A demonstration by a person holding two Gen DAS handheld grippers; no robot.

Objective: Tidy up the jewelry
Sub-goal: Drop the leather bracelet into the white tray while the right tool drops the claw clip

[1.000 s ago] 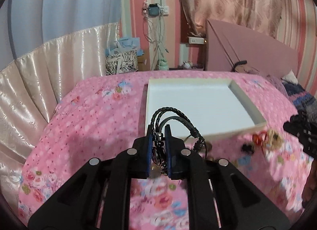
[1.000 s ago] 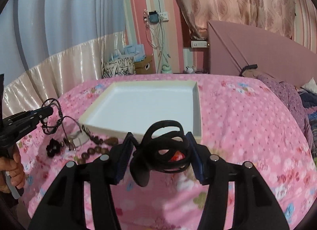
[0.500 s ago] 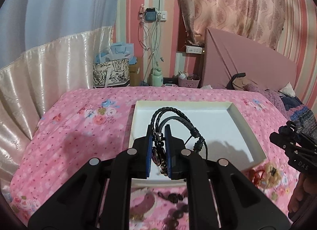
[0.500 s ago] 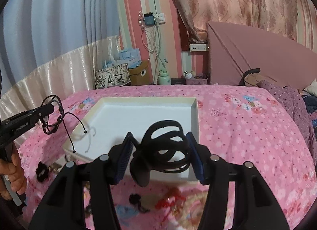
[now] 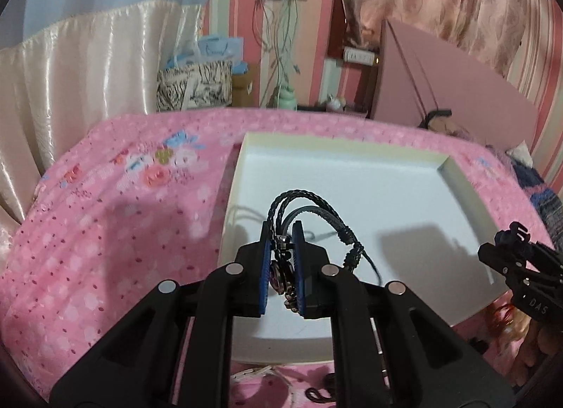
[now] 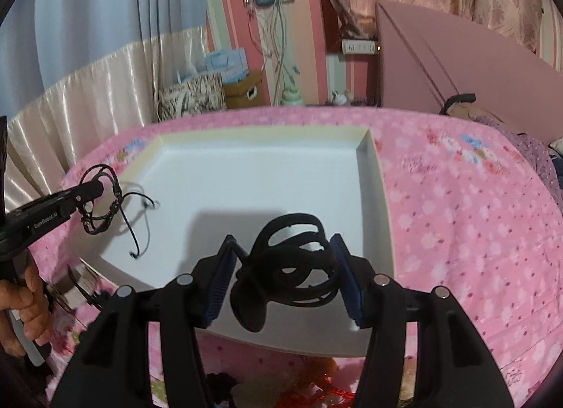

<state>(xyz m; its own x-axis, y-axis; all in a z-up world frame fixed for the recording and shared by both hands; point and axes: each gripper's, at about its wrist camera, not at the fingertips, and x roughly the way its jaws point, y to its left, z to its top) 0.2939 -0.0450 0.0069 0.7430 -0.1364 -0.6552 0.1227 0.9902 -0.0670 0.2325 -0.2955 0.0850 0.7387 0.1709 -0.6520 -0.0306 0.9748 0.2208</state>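
1. Since a second ago both grippers have moved forward from the pile of loose jewelry on the pink bedspread [image 5: 105,239] to hang over the white tray [image 5: 352,169], which now fills the middle of each view.
2. The left gripper [image 5: 281,242] is pinched narrow on a braided black bracelet [image 5: 302,204]; its loops arch above and to the right of the blue pads, and a thin cord dangles over the tray floor.
3. The right gripper [image 6: 281,263] stands about half wide, clamping a bundle of black hair ties [image 6: 292,260] between its pads, above the tray's near right part.
4. A hand [image 6: 21,306] grips the left tool's handle.
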